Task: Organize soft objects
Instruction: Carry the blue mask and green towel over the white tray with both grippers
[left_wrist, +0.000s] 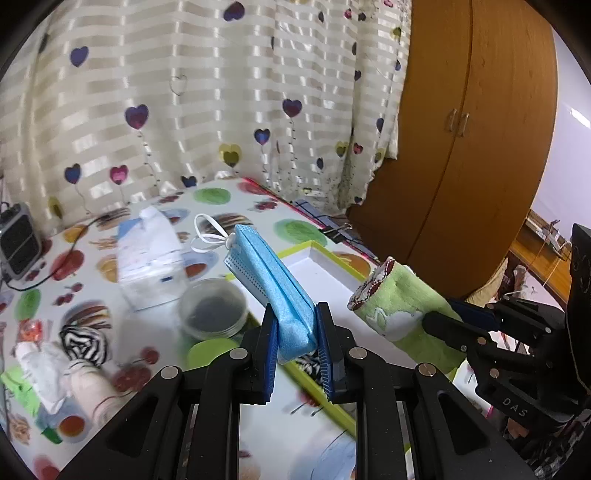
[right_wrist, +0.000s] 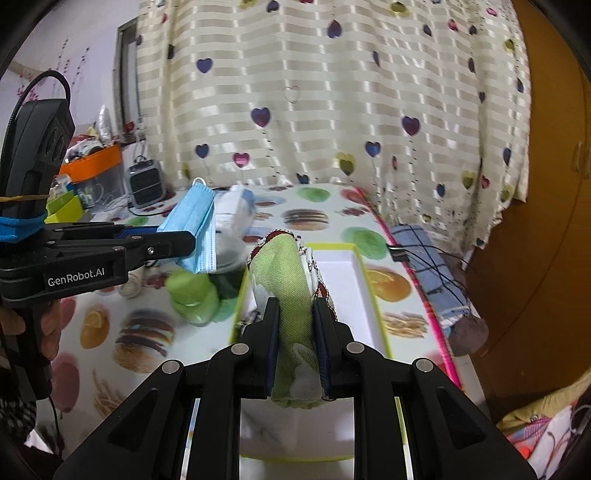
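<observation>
My left gripper (left_wrist: 297, 332) is shut on a folded blue face mask (left_wrist: 266, 273), held above the table; its white ear loops (left_wrist: 207, 236) hang off the far end. The mask also shows in the right wrist view (right_wrist: 194, 229). My right gripper (right_wrist: 295, 332) is shut on a rolled green cloth (right_wrist: 288, 280) with a red-and-white patterned edge, held over the white tray with a yellow-green rim (right_wrist: 371, 280). The cloth also shows in the left wrist view (left_wrist: 402, 314), above the tray (left_wrist: 332, 254).
On the fruit-and-burger tablecloth: a tissue pack (left_wrist: 147, 258), a clear jar (left_wrist: 214, 310), a green lid (left_wrist: 210, 350), a zebra-striped cloth (left_wrist: 85, 339), rolled pale cloths (left_wrist: 74, 380), a small heater (left_wrist: 18, 240). A blue checked cloth (right_wrist: 424, 258) hangs at the table's right edge. Wardrobe (left_wrist: 472, 147) at right.
</observation>
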